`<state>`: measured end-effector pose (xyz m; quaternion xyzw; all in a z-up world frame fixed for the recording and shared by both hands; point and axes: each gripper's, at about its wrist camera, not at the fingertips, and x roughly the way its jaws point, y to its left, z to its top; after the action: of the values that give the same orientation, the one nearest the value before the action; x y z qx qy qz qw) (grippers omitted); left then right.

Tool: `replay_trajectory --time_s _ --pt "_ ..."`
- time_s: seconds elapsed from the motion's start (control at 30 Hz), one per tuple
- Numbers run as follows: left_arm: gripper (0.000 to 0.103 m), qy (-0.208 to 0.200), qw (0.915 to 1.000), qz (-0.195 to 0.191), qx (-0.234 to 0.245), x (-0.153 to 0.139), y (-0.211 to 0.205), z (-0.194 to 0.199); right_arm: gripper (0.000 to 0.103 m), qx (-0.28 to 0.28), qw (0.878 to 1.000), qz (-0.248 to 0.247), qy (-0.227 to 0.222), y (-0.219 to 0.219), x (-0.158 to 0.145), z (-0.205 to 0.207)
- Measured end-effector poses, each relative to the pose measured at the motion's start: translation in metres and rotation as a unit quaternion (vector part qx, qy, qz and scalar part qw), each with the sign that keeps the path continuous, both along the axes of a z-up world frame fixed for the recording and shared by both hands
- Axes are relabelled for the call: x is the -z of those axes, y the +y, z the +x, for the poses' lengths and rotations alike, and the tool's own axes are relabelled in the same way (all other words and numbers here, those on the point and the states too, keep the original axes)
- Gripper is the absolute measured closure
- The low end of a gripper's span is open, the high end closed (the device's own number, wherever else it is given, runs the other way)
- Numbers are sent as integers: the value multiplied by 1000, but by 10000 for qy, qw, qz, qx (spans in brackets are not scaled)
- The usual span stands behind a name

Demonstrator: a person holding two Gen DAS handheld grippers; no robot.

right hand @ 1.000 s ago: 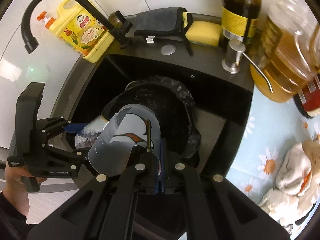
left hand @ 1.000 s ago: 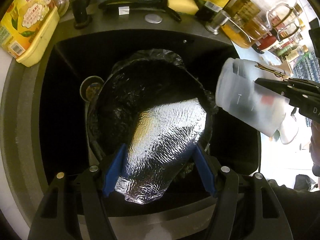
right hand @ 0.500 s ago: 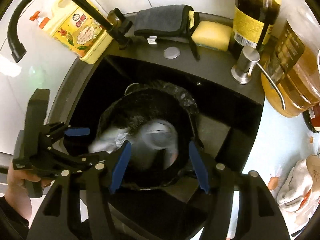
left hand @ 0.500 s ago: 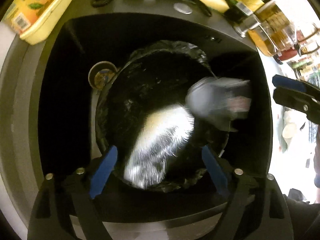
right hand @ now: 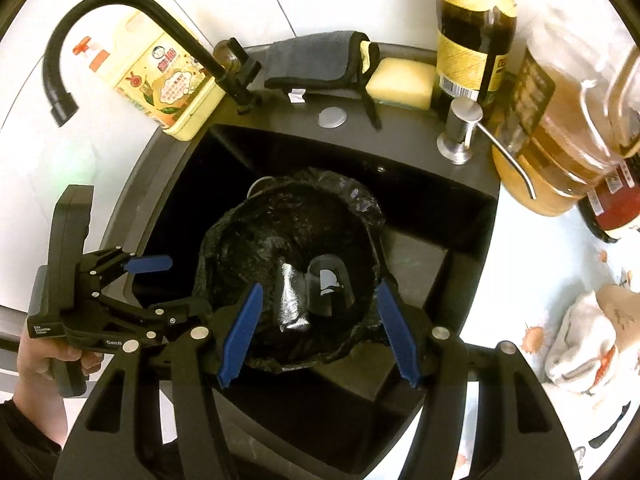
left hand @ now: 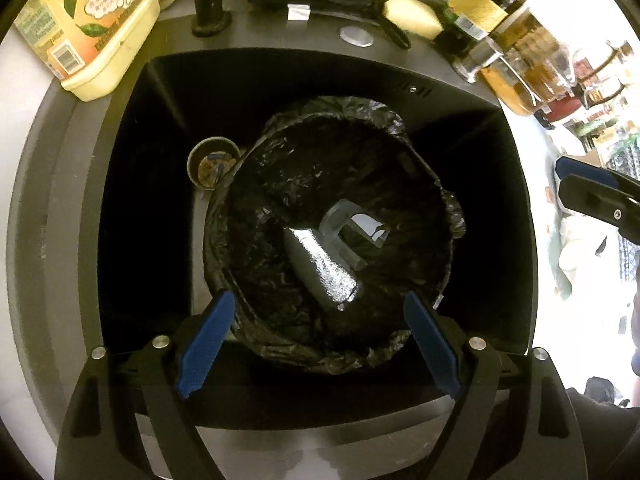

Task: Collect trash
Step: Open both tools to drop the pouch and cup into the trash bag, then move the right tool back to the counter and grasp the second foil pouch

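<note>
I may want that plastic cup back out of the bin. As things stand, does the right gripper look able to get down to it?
Probably yes. The right gripper is open and empty above the bin, whose mouth is uncovered. The cup lies on top beside the foil bag, though deep in the bin.

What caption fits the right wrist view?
Both grippers open above a lined bin in the sink, with a foil pouch and clear cup inside.
</note>
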<state>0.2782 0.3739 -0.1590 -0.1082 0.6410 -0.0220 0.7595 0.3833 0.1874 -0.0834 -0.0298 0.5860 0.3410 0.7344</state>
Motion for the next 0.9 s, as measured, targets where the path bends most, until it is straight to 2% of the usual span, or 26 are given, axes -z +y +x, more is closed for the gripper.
replay_trajectory --time_s 0.37,0.43,0.57,0.73,0.77,0.9 --pt "18 -382 9992 49 54 -25 -19 -30 41 340 9987 164 -356 -39 -27 -36" --pt "18 -439 9990 68 80 -29 -24 -34 36 474 9978 212 -402 -50 -32 -43" --pt "18 -545 9983 62 170 -38 -40 -43 31 622 9967 208 -488 -71 -39 -57" --pt "17 -652 9973 14 341 -44 -62 -51 30 895 9940 135 -620 -105 -45 -72" --pt "13 -682 9969 -11 396 -45 -67 -52 30 993 9929 116 -637 -113 -47 -76" --pt "13 -788 9950 -109 610 -53 -85 -53 25 1275 9891 13 -740 -143 -54 -86"
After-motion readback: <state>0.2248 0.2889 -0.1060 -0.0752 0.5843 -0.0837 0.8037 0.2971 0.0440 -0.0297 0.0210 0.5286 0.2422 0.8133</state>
